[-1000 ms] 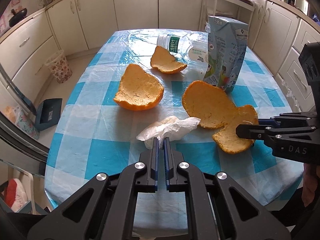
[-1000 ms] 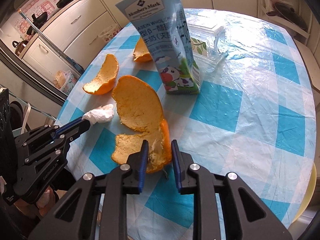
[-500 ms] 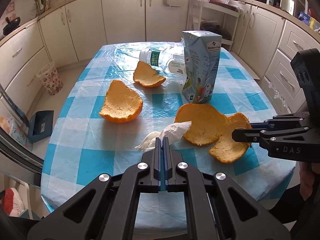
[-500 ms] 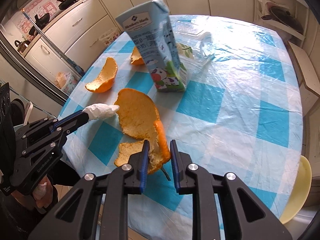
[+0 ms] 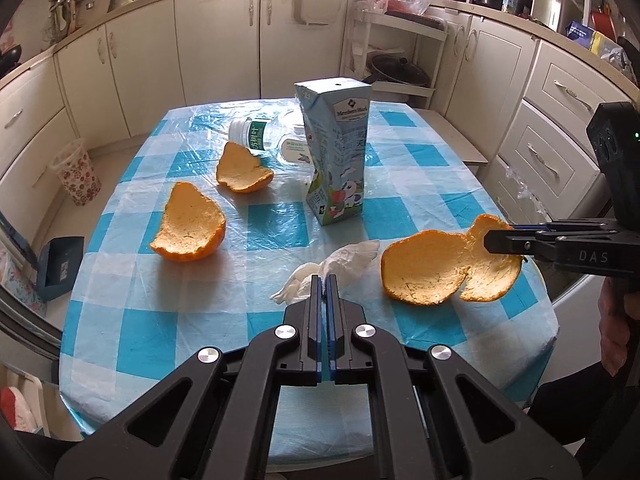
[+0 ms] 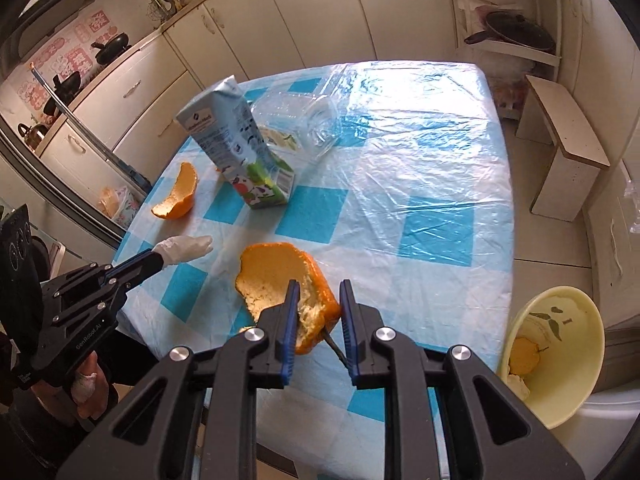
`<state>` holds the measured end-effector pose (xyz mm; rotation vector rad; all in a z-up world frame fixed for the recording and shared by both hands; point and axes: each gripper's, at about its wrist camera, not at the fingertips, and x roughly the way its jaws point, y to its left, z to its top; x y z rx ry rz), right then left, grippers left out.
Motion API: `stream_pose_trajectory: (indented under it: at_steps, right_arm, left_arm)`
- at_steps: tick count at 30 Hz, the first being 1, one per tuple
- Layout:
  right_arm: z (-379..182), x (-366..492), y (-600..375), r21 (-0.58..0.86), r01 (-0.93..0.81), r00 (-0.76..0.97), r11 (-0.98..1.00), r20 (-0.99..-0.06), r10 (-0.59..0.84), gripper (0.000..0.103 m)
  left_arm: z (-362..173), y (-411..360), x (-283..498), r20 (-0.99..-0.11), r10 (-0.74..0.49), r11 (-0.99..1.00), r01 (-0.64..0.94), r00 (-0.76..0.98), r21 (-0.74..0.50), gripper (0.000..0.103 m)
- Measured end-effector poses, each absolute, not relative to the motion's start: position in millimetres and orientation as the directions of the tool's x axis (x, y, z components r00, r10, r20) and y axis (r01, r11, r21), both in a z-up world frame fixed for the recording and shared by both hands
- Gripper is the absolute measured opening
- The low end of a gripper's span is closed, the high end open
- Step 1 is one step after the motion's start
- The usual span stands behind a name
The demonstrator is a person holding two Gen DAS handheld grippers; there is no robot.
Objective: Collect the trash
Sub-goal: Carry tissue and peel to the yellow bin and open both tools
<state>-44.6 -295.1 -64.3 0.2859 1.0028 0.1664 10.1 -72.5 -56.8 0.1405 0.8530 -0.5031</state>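
**Both grippers loaded, bin off to my right**

I had each tool clamped on a piece of rubbish so that one trip would clear two things. My left gripper [image 5: 323, 280] was pressed fully together on the crumpled white tissue [image 5: 336, 264], which stuck out ahead of its tips, clear of the checked tablecloth [image 5: 132, 344]. My right gripper [image 6: 318, 292] was closed on the rim of the large orange peel [image 6: 280, 276]; its jaws stood only as far apart as the thick rind made them, and the peel hung forward of the tips over the near table edge. I gripped it by the edge because the curled shell gave no other flat bite.

Below and to the right of that gripper stood the pale yellow bin [image 6: 560, 364], some scraps already in it, I judged it the drop point.

Both tools pointed steeply down and forward. Beyond my left tips two smaller peels [image 5: 188, 232] and the milk carton [image 5: 338, 148] waited, the clear bottle [image 5: 276, 136] lying behind the carton.
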Motion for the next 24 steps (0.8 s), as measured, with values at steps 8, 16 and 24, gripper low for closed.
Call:
stream_pose_trajectory:
  at_steps: [8, 16, 24]
  right_arm:
    - [-49.4, -62.2, -319.7, 0.329, 0.033, 0.581, 0.944, -0.774, 0.250, 0.021]
    - [-28.9, -82.4, -366.6, 0.352, 0.122, 0.649, 0.928, -0.735, 0.194, 0.021]
    - [-12.4, -113.7, -430.1, 0.258, 0.290, 0.673, 0.922, -0.739, -0.005, 0.021]
  left_arm:
    - [-49.8, -93.7, -4.0, -0.740, -0.402, 0.849, 0.523, 0.539, -0.081, 0.003]
    - [-33.0, -114.0, -13.8, -0.719, -0.457, 0.820, 0.560, 0.523, -0.114, 0.003]
    - [-16.2, -167.8, -33.1, -0.701, -0.531, 0.755, 0.642, 0.476, -0.137, 0.003]
